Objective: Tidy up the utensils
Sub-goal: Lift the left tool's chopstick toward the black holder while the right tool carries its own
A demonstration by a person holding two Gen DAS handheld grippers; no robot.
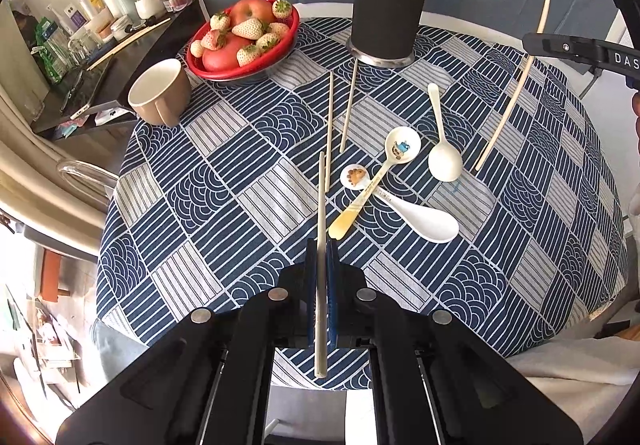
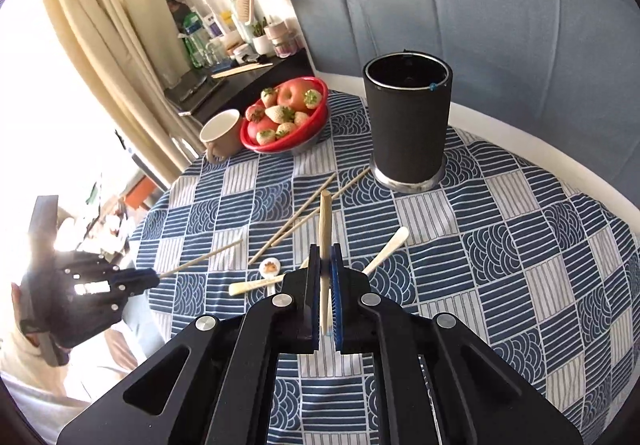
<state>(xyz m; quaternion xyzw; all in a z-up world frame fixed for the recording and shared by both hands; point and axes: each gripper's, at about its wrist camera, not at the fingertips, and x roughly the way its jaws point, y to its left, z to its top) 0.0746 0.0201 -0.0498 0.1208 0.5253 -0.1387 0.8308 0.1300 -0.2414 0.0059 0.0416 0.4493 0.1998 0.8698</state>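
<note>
A black cylindrical utensil holder (image 1: 390,11) (image 2: 408,125) stands upright at the far side of the round table. My left gripper (image 1: 322,257) is shut on a chopstick (image 1: 321,229) held above the cloth; it also shows in the right wrist view (image 2: 154,277). My right gripper (image 2: 327,265) is shut on another chopstick (image 2: 325,225), also seen at the left wrist view's right (image 1: 508,101). Two chopsticks (image 1: 340,113) (image 2: 308,209) lie below the holder. Three spoons lie mid-table: a cartoon one (image 1: 394,157), a plain white one (image 1: 442,153), a white one with a dinosaur handle (image 1: 420,217).
A red bowl of apples and strawberries (image 1: 244,41) (image 2: 286,115) and a beige mug (image 1: 160,93) (image 2: 222,135) stand at the far left. A dark side shelf with bottles (image 1: 100,29) is beyond the table edge. A blue padded wall is behind the holder.
</note>
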